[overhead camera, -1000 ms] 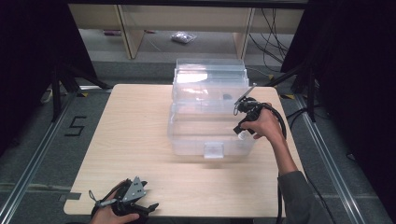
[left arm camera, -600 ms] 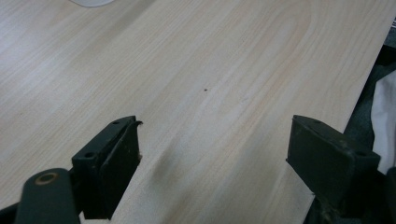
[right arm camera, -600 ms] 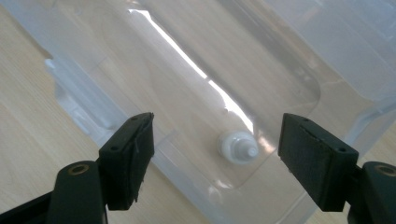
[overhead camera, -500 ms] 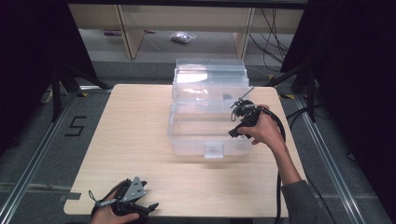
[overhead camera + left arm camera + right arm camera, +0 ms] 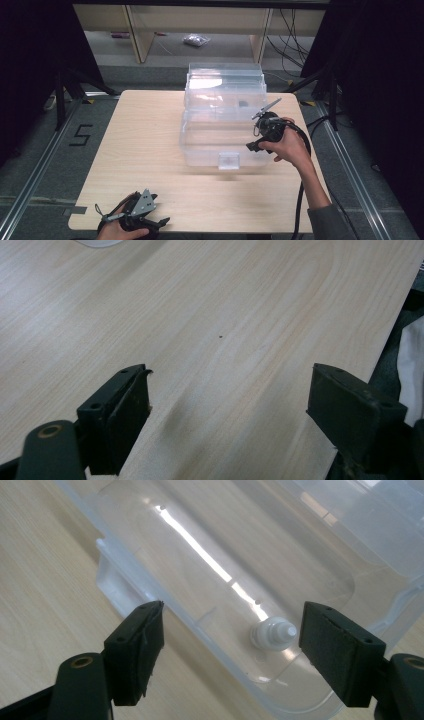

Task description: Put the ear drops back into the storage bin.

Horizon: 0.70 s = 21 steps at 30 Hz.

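Wooden worktop (image 5: 150,140), pale grain. A clear plastic box (image 5: 225,120) sits on its far half, a little right of centre, lid open and tilted back toward the far edge. A white latch (image 5: 229,161) shows on the box's near wall. A small dark object (image 5: 243,104) lies inside toward the back; too small to identify.

Right claw (image 5: 256,139) is held at the box's right near corner, the right hand (image 5: 287,147) wrapped around its body, cable (image 5: 300,200) trailing down along the forearm. In the right gripper view the right claw (image 5: 230,655) stands with jaws wide apart, nothing between them. It looks down over the box rim (image 5: 130,575) into the interior. A small white knob-like piece (image 5: 272,632) rests on the box floor, between the jaws in the line of sight but below them; contact cannot be judged.

Left claw (image 5: 152,225) sits at the near left edge of the worktop, well apart from the box, grey three-cornered plate (image 5: 143,202) on top, left hand (image 5: 117,230) gripping it from below. In the left gripper view the left claw (image 5: 230,410) has jaws wide apart over bare wood, nothing held. A tiny dark speck (image 5: 220,335) marks the wood ahead of it. The worktop edge runs down the right side of that view, with something white (image 5: 412,370) beyond it, unclear.

Floor beyond the table: a shelf frame (image 5: 200,20) and a small crumpled bag (image 5: 195,40). A "5" (image 5: 80,135) is marked on the floor at left.
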Each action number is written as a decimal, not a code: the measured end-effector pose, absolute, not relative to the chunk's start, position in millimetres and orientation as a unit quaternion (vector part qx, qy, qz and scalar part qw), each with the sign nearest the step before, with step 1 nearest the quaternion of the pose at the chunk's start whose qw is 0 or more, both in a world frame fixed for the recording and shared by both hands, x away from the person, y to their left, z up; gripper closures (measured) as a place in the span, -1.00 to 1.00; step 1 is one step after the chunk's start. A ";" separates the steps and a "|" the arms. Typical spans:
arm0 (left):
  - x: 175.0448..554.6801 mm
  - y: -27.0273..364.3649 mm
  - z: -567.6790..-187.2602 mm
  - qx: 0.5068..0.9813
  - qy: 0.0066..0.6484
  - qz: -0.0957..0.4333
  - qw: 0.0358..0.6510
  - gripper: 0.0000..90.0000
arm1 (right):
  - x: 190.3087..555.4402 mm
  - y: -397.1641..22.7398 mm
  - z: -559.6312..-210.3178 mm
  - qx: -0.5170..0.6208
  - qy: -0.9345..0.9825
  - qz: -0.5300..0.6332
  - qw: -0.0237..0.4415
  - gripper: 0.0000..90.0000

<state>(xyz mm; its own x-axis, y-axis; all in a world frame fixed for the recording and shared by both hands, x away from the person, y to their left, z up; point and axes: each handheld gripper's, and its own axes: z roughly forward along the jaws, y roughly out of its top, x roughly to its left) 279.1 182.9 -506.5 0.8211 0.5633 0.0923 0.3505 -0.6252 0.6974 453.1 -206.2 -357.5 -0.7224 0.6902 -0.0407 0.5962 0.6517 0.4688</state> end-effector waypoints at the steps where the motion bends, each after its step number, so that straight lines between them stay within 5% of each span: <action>1: 279.0 182.8 -506.6 0.888 0.257 0.153 0.348 -0.63 | 453.1 -206.2 -357.5 0.356 0.902 0.217 0.108 -0.40; 21: 278.3 182.7 -506.4 0.887 0.257 0.155 0.350 -0.63 | 421.9 -200.4 -361.5 0.334 0.904 0.245 0.109 -0.43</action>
